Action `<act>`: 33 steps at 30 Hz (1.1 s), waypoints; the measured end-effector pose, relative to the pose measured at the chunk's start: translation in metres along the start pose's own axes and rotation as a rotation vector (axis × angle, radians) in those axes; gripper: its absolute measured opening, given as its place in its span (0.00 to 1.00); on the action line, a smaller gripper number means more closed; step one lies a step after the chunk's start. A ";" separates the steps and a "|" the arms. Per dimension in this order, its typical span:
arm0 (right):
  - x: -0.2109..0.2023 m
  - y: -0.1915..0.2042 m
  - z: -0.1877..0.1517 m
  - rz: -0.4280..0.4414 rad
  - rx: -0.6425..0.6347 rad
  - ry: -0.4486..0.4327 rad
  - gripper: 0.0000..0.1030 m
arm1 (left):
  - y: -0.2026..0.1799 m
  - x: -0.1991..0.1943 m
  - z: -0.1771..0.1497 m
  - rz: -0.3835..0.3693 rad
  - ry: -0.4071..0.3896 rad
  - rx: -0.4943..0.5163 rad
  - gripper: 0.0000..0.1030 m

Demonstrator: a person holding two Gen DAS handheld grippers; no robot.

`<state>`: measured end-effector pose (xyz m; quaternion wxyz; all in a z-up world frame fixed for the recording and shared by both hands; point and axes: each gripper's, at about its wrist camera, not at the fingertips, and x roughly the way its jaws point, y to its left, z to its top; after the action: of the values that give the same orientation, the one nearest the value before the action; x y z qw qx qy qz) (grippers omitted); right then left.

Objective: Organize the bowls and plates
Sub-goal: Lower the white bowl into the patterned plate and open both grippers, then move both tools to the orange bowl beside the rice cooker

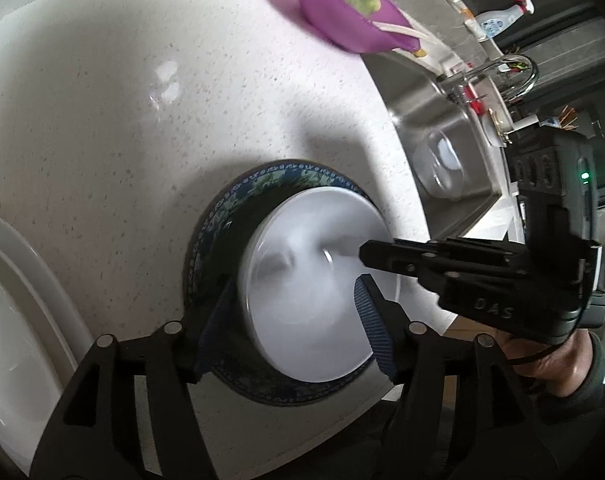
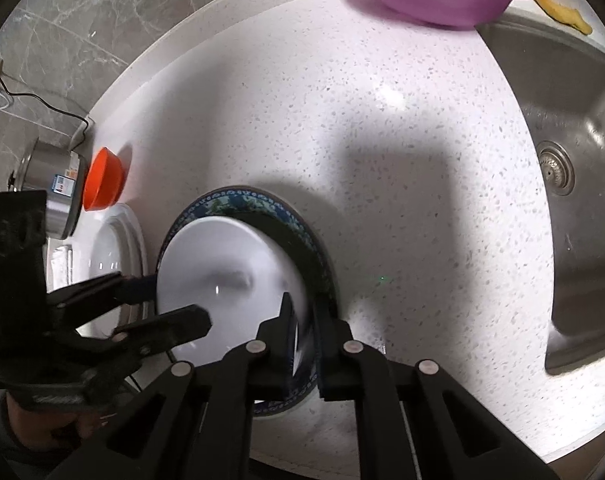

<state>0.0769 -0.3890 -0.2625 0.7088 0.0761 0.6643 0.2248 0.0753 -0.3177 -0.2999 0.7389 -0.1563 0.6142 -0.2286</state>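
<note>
White bowl is sitting in blue plate on counter. Left view: left gripper is standing spread around bowl, pads clear. Right view: right gripper is pinching bowl rim w/ plate edge; sink is lying well apart.

Left gripper: angled steeply down, jaws parted, straddling the white bowl rim without pressing. Right gripper: angled steeply down, jaws clamped on the opposite rim of the same bowl. Hand visible behind it.
</note>
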 end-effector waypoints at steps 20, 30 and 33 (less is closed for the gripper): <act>-0.031 0.021 0.003 0.020 0.000 -0.064 0.48 | 0.035 -0.105 0.001 -0.071 -0.328 -0.073 0.95; -0.086 0.037 0.070 0.569 0.062 -0.354 1.00 | 0.149 -0.226 -0.033 0.242 -0.499 -0.263 0.99; -0.072 0.072 0.090 0.647 0.017 -0.343 1.00 | 0.191 -0.253 -0.035 0.265 -0.539 -0.317 1.00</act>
<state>0.1483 -0.3378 -0.1583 0.7016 0.3248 0.4793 0.4155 0.0328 -0.0202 -0.1927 0.8646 -0.2428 0.4396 0.0170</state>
